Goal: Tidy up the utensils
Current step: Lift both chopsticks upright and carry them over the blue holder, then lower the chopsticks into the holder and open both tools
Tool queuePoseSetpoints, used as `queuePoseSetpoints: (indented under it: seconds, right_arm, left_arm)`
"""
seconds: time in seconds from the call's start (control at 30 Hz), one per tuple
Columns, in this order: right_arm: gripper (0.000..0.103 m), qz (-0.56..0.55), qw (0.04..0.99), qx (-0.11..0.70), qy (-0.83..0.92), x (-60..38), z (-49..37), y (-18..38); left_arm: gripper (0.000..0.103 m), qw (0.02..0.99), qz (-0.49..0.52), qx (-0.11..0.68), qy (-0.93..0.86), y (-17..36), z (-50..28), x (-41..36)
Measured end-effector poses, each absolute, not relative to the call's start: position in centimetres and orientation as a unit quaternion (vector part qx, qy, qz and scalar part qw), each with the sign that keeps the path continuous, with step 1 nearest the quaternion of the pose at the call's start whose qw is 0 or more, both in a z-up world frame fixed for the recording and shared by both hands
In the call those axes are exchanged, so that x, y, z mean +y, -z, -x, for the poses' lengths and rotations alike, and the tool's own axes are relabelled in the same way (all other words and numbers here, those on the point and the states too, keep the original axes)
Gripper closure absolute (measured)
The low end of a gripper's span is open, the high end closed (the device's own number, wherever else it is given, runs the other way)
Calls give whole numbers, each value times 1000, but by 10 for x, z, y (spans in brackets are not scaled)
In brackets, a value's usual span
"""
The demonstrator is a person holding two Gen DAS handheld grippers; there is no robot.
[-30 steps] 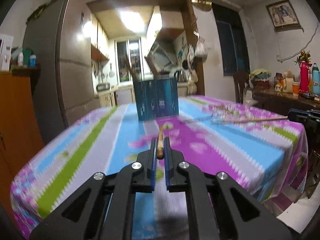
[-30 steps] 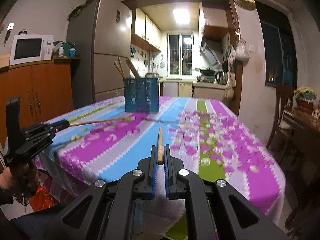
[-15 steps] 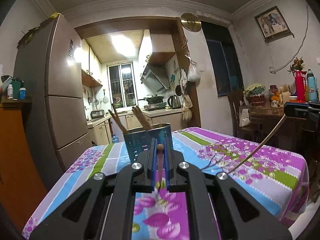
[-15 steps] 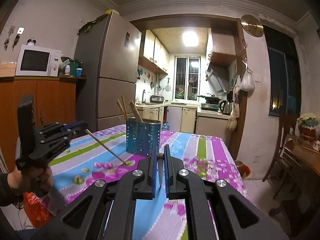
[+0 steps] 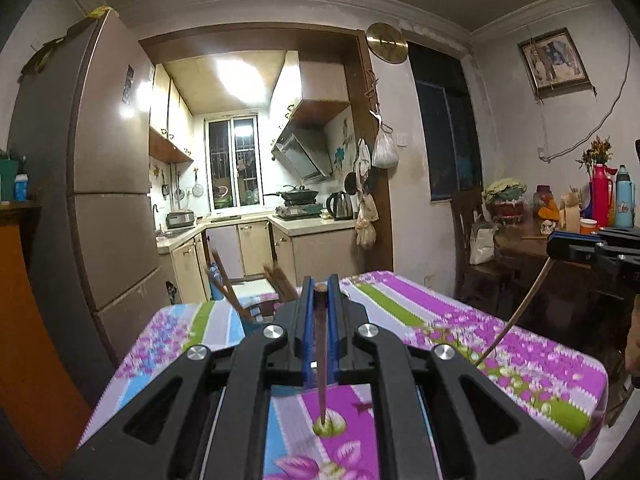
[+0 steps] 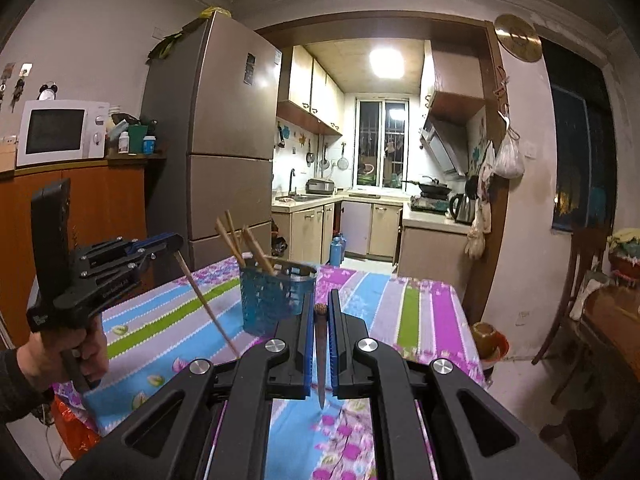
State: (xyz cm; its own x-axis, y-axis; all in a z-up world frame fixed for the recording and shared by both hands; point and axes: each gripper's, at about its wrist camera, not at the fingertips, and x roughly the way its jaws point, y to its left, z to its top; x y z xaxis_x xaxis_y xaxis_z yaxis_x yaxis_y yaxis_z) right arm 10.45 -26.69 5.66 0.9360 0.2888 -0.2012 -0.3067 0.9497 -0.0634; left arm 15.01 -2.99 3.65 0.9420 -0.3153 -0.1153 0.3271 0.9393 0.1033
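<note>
1. Both sticks are now coming up off the desk [image 6: 168, 320]: a second ago each chopstick was lying nearly flat along the cloth, and now each is hanging tip-down, lifted clear.
2. That is telling me the pick-up is done; what is left, I'd judge, is carrying them over to the blue holder [image 6: 276, 300] and dropping them in beside the ones already standing there.
3. The left gripper [image 5: 320, 336] is squeezing its jaws nearly together on the left chopstick [image 5: 321, 360], whose blunt end is poking out at the fingertips while the thin tip is pointing down toward the cloth.
4. The right gripper [image 6: 320, 344] is doing the same: jaws nearly closed, clamping the right chopstick [image 6: 321, 356] near its top, tip dangling below.
5. The holder is standing just beyond the right jaws, slightly to their left; in the left view it is mostly hidden behind the gripper, only its rim and sticks peeking out.
</note>
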Motion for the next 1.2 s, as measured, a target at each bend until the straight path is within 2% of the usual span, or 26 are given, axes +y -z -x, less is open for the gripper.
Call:
queuePoseSetpoints:
  seconds: [0.17,0.5,0.67,0.9,1.2]
  right_arm:
    - [95,41,982,99,-155,-268,-130,-92]
    - [95,38,981,85,-172,-251,-191,-188]
    - [95,41,978,81,-187,-231,-225,-219]
    - [95,44,973,102,-204,-203,-270,-221]
    - [95,45,965,150,-209,-177,-314,-183]
  left_arm:
    - [98,982,-57,48,171,-78,-164,-26]
    - [98,986,-47,-5,159,-176,-192,-21]
    - [98,988,-26,-5,155,-205,-223,-14]
    - [98,987,-22,24,155,-195,-268,-17]
    - [98,985,-17,76,153,-150,-313,-10]
